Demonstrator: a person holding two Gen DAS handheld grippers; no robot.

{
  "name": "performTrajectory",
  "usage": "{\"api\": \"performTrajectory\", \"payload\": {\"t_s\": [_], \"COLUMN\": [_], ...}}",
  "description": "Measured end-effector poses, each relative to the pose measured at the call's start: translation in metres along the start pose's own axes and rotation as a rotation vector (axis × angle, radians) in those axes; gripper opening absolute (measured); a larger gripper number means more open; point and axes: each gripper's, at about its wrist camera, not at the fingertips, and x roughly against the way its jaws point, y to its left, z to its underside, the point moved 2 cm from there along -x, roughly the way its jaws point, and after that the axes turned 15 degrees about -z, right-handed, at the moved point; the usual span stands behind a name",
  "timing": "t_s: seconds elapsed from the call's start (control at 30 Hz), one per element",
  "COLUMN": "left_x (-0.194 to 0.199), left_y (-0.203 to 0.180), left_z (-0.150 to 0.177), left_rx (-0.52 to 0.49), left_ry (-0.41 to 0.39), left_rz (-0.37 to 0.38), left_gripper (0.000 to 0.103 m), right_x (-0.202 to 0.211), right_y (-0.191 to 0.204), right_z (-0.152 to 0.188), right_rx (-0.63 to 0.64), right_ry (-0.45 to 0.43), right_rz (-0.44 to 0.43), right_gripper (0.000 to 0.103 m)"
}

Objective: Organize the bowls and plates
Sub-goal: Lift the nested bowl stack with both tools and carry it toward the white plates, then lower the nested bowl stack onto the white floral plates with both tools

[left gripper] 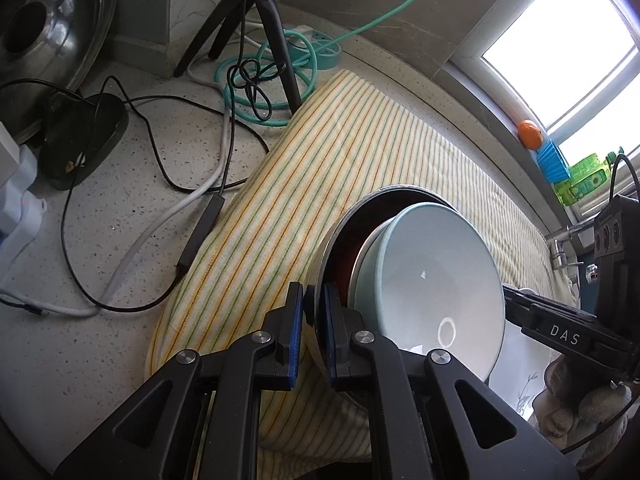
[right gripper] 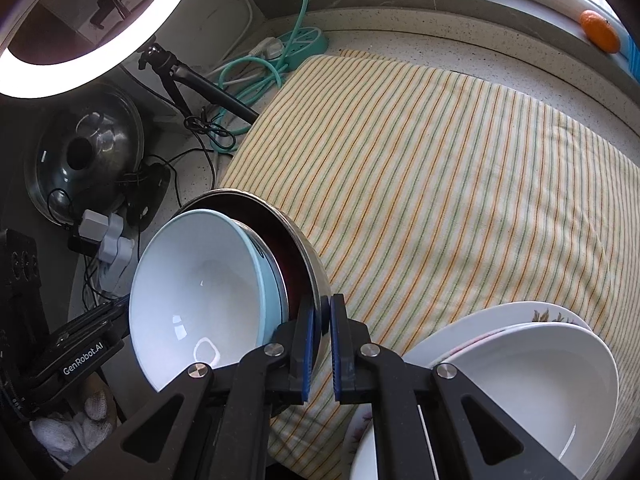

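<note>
A steel bowl (left gripper: pixel 340 232) with a dark red inside holds a pale blue bowl (left gripper: pixel 432 280) nested in it. Both are lifted and tilted above the striped cloth (left gripper: pixel 320 160). My left gripper (left gripper: pixel 310 312) is shut on the steel bowl's rim. My right gripper (right gripper: pixel 322 328) is shut on the opposite rim of the same steel bowl (right gripper: pixel 296 248), with the blue bowl (right gripper: pixel 200 280) inside. A stack of white plates and a white bowl (right gripper: pixel 520 368) sits on the cloth at the lower right of the right wrist view.
The striped cloth (right gripper: pixel 440 180) covers a speckled counter (left gripper: pixel 100 240). Cables (left gripper: pixel 160 168), a tripod (left gripper: pixel 260 20), a teal power strip (right gripper: pixel 304 40), a pot lid (right gripper: pixel 84 152) and a ring light (right gripper: pixel 80 40) crowd the left. An orange (left gripper: pixel 530 134) sits on the window ledge.
</note>
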Motion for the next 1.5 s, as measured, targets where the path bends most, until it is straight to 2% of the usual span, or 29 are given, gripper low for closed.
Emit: {"api": "performTrajectory", "payload": {"t_s": [0.3,1.0,1.5], "left_x": [0.002,0.012,0.038], "left_y": [0.003,0.001,-0.009], "left_z": [0.002,0.001,-0.008], "left_rx": [-0.001,-0.001,-0.026], "left_ry": [0.002,-0.02,-0.069], "left_rz": [0.007,-0.018,0.014], "left_gripper": [0.007,0.007,0.007], "right_x": [0.0,0.001,0.034], "right_y": [-0.001,0.006,0.02], "right_z": [0.0,0.006,0.004], "right_rx": [-0.016,-0.004,-0.003], "right_ry": [0.005,0.008,-0.04], "right_rz": [-0.023,0.024,0.032], "right_gripper": [0.01,0.008,0.008]}}
